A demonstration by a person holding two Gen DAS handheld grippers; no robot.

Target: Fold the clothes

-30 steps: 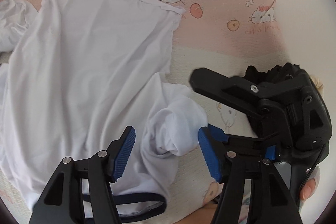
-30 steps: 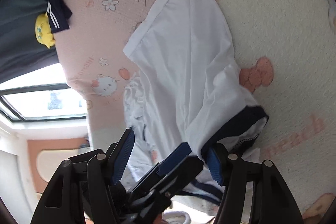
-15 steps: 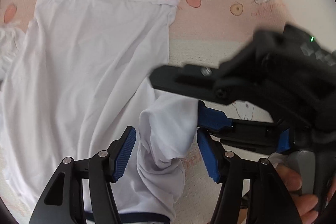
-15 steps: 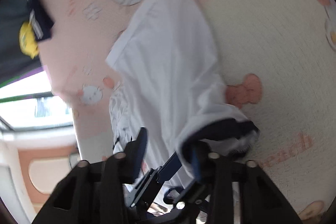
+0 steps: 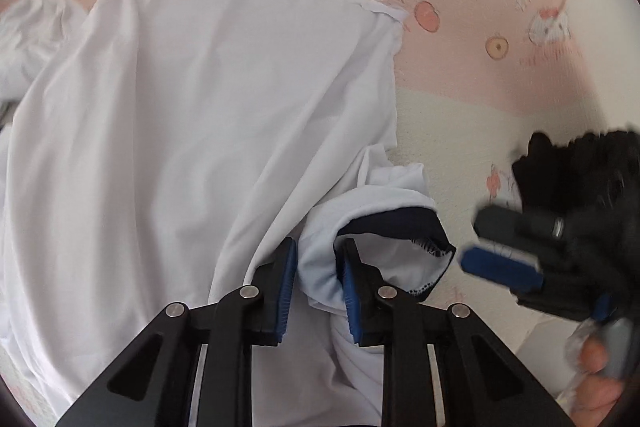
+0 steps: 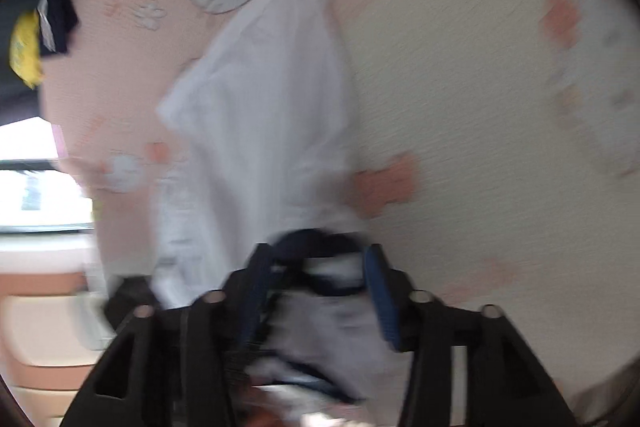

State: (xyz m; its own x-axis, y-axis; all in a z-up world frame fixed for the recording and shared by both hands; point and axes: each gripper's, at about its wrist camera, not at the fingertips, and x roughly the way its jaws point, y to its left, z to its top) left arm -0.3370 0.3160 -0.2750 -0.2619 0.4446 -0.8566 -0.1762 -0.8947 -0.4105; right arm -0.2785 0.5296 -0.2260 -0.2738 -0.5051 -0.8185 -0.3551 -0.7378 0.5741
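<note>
Left hand-held gripper (image 5: 316, 287) pinches the white shirt (image 5: 208, 115) sleeve (navy-trimmed cuff).

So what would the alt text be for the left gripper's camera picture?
The left gripper pinches a bunched sleeve of a white shirt spread on a pink cartoon-cat bedsheet. The right gripper, blurred, is at the right edge.

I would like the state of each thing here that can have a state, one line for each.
white shirt: spread on the mat, not yet folded, wrinkled
sleeve: bunched, its dark-trimmed cuff gaping open
left gripper: jaws just closed, pads pressing on the sleeve
right gripper: jaws have just been opening, astride the dark cuff; picture too blurred to tell any grip
dark garment: lying apart at the mat's edge
</note>
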